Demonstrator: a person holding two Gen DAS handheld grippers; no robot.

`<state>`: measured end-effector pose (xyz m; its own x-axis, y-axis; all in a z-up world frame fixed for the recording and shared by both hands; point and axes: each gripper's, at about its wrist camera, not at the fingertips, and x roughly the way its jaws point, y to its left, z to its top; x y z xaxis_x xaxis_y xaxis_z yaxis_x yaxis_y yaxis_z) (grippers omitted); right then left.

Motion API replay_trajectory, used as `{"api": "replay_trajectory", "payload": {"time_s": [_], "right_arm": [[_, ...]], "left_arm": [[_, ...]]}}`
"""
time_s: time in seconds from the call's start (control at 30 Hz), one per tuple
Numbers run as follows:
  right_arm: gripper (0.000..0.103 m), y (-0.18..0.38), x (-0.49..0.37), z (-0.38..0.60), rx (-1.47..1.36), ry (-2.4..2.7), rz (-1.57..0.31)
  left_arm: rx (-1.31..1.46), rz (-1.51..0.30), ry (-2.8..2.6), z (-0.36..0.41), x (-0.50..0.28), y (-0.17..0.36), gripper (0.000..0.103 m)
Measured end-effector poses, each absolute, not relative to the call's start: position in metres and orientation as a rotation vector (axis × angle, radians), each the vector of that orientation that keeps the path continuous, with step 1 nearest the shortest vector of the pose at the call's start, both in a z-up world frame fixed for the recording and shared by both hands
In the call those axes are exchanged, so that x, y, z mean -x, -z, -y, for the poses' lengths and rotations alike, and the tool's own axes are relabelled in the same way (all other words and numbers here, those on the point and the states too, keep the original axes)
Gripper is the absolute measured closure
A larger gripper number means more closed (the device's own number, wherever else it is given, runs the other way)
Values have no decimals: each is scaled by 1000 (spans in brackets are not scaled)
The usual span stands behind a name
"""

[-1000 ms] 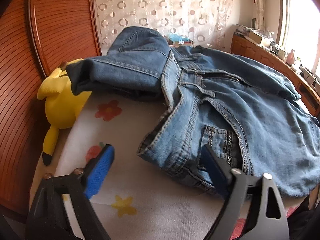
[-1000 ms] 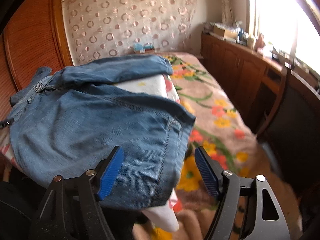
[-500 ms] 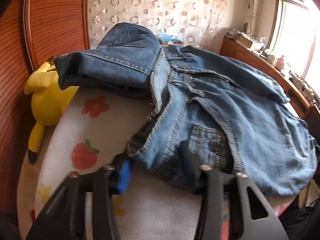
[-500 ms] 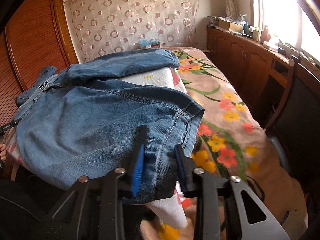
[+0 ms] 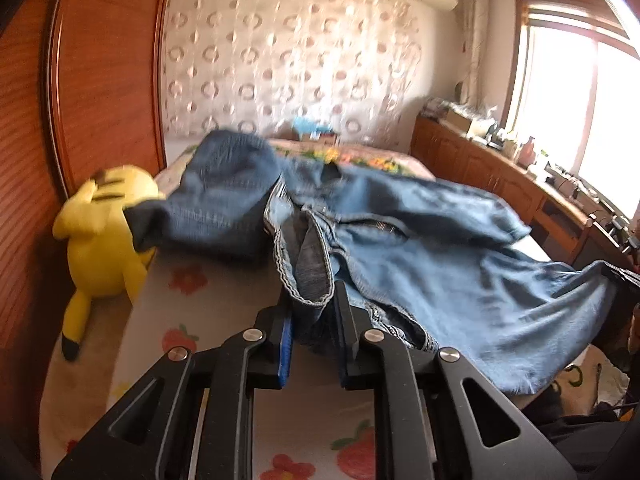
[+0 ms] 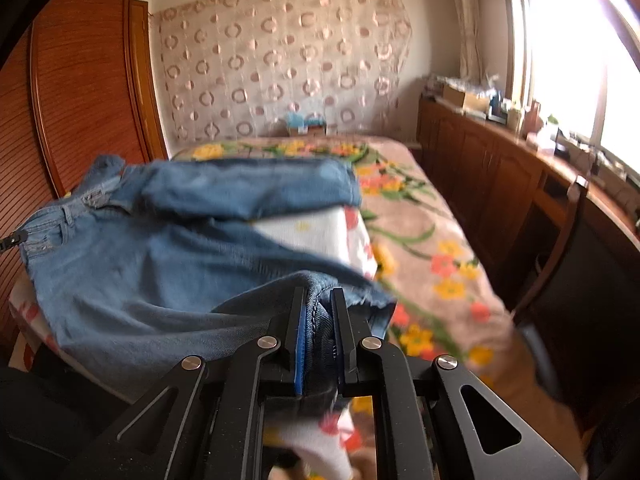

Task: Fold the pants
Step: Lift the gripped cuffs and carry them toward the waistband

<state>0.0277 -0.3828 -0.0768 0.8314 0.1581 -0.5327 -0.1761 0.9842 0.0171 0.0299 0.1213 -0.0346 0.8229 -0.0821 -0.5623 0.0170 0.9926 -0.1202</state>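
Note:
Blue jeans [image 5: 440, 264] lie spread across the bed, with one leg folded back at the far left. The left gripper [image 5: 313, 300] holds the waistband edge, which stands bunched up between its blue pads; its jaws are closing on the denim. In the right wrist view the jeans [image 6: 140, 280] stretch away to the left. There the right gripper [image 6: 318, 300] pinches the hem end of a leg, lifted off the bed, and its jaws are also closing on the cloth.
A yellow plush toy [image 5: 104, 232] leans against the wooden headboard [image 5: 100, 80] at the left. A white fruit-print cover [image 5: 208, 312] lies under the jeans, over a floral bedspread [image 6: 432, 240]. Wooden cabinets [image 6: 500, 184] and a dark chair [image 6: 580, 280] line the right side.
Both grippers went from wide open around the denim to closed on it. Both have risen, lifting the waistband and the leg end off the bed.

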Motion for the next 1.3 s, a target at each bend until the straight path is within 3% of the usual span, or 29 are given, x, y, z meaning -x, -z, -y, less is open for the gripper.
{"api": "replay_trajectory", "payload": {"time_s": [0.2, 0.37, 0.63, 0.67, 0.77, 0.83, 1.07, 1.3], "right_arm": [[93, 35, -13, 378, 56, -184, -451], [93, 29, -32, 359, 80, -236, -411], [93, 89, -97, 331, 81, -341, -548], [91, 90, -103, 335, 71, -354, -568], [67, 95, -104, 349, 53, -343, -600], [58, 94, -97, 366, 28, -326, -592], [55, 100, -33, 391, 20, -313, -599], [55, 109, -30, 364, 64, -337, -693]], "left_arm": [[109, -539, 70, -125, -17, 5, 85], [101, -569, 59, -125, -25, 19, 85], [101, -617, 59, -117, -32, 41, 85], [98, -621, 61, -116, -33, 44, 85], [95, -625, 64, -112, -32, 46, 85], [97, -628, 65, -111, -32, 48, 85], [99, -635, 63, -112, -35, 49, 85], [90, -651, 61, -110, -37, 56, 85]]}}
